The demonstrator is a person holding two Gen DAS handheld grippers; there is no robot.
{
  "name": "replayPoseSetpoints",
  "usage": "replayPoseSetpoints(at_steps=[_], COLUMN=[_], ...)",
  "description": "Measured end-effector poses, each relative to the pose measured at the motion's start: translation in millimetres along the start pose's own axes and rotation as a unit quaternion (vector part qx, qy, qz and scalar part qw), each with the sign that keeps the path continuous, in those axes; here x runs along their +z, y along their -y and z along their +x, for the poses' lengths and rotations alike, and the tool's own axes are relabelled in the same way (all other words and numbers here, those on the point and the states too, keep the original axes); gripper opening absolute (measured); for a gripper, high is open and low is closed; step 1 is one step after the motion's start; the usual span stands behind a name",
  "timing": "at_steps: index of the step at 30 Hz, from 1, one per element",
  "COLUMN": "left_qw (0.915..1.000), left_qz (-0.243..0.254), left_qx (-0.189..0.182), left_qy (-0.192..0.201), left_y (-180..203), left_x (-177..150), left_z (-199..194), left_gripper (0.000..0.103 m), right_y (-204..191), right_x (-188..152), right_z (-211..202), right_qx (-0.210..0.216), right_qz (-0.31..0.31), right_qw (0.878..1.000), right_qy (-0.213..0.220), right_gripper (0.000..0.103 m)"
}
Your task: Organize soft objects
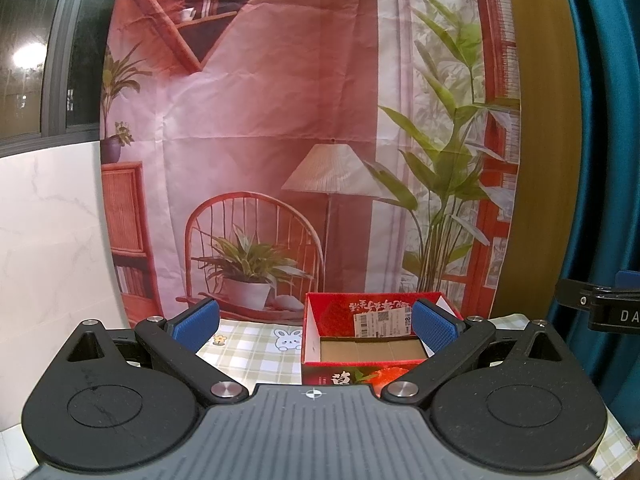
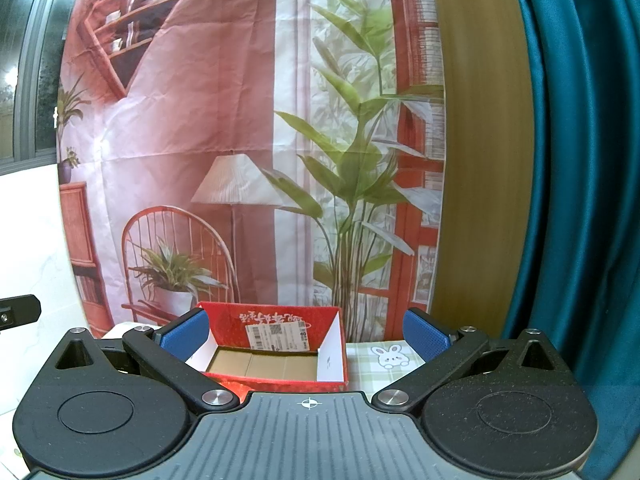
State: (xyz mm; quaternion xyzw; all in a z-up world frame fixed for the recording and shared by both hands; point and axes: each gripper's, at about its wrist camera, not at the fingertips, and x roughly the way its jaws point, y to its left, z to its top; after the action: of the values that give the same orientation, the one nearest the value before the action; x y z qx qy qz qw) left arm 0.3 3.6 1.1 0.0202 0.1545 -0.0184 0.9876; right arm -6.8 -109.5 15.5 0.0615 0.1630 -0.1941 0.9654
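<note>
Claws: 2 (image 1: 316, 326) (image 2: 306, 336), spread; 1 box (image 2: 276, 344).

Printed room-scene backdrop (image 1: 280, 120), teal curtain (image 2: 580, 160), checked bunny tablecloth (image 1: 248, 344), perhaps vinyl.

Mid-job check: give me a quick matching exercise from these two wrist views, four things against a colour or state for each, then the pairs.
Things:
1. red box
2. tablecloth
3. curtain
4. left gripper

Colour or state:
A. teal, hanging in folds
B. open, holding nothing
C. green check with bunny prints
D. open-topped, bare cardboard floor, nothing inside

Pairs: 1-D, 2-C, 3-A, 4-B

The right gripper is likewise open and holding nothing.
</note>
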Motion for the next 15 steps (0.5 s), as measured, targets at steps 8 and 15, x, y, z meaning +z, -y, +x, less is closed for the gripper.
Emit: replayPoseSetpoints(at_steps=[8,15], left_qw=[1.0000,1.0000], left_qz=[0.000,0.000], left_qx=[-0.001,-0.001], left_qy=[0.000,-0.001], left_y=[-0.5,0.1], left_x=[-0.2,-0.9], left_z=[0.2,-0.4], left_gripper=[0.103,0.103], right_y=[-0.1,1.0], right_x=[-0.2,-0.9], right_z=[-0.5,-0.5], right_qx=[0.000,0.000], right_qz=[0.000,0.000], right_qw=[1.000,1.000], right_qy=[0.000,0.000], right_gripper=[0.103,0.103])
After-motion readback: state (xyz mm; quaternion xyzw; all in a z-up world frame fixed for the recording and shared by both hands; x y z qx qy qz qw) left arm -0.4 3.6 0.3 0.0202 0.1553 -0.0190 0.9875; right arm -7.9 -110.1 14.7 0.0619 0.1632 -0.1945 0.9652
